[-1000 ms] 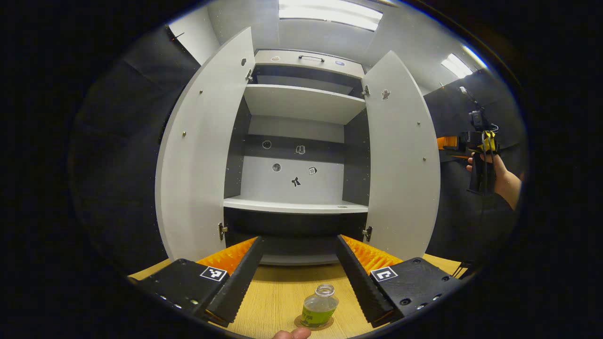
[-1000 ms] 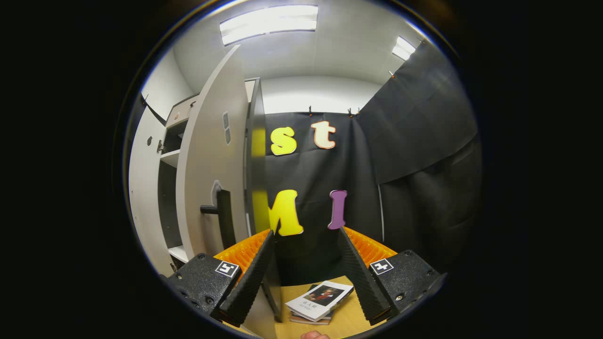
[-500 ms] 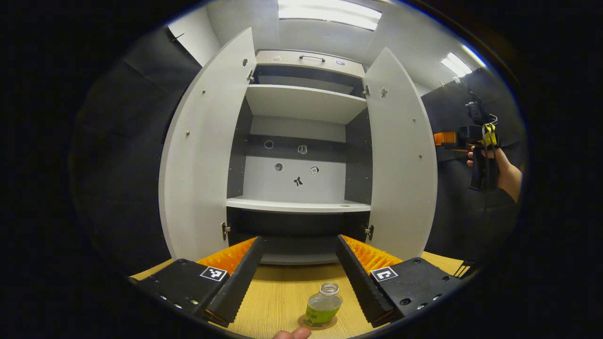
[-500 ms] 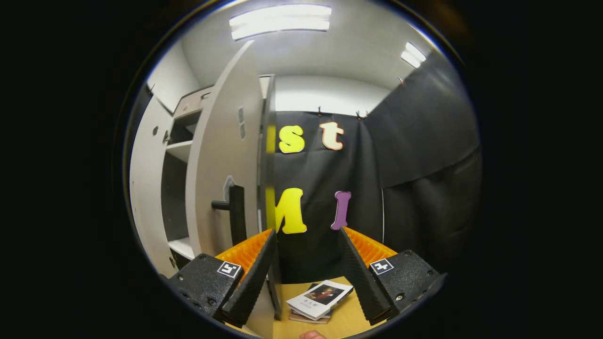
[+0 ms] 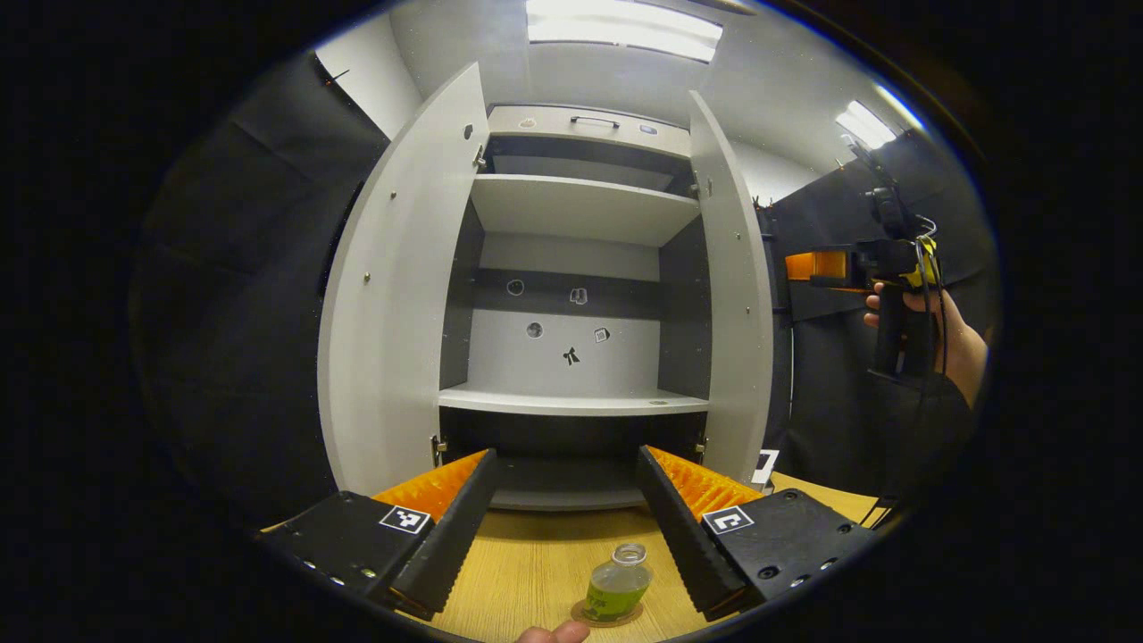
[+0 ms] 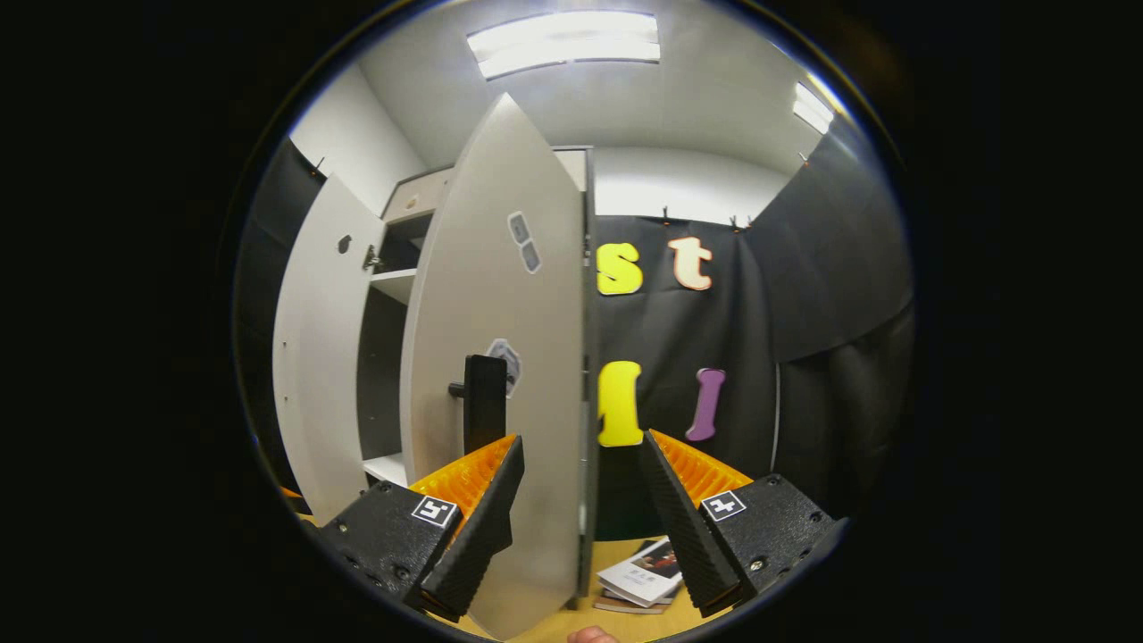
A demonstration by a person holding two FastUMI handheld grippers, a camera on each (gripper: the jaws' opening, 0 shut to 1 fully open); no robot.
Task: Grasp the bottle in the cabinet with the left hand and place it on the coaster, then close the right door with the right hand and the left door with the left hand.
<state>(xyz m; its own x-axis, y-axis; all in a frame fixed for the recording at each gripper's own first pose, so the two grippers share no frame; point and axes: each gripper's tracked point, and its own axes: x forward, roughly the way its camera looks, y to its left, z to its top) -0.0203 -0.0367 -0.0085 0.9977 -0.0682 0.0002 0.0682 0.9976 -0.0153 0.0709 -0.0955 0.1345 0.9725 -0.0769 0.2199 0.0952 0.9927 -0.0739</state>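
My cabinet (image 5: pixel 571 295) stands with both doors open: the right door (image 6: pixel 500 357) and left door (image 5: pixel 393 286) are left to shut. The bottle (image 5: pixel 616 589) sits upright, neck up, on its coaster (image 5: pixel 607 616). My left gripper (image 5: pixel 564 522) and right gripper (image 6: pixel 579 513) are spread, empty.

A light wooden tabletop (image 5: pixel 527 572) is seen in the left gripper view, carrying a tall grey cabinet (image 5: pixel 571 482) at its far side. A round brown coaster (image 5: pixel 585 614) lies on the wood, and a small clear bottle of green liquid (image 5: pixel 616 585) is stood upright on it. In the right gripper view, a short stack of booklets (image 6: pixel 638 580) is laid flat on the same tabletop, beside the cabinet.
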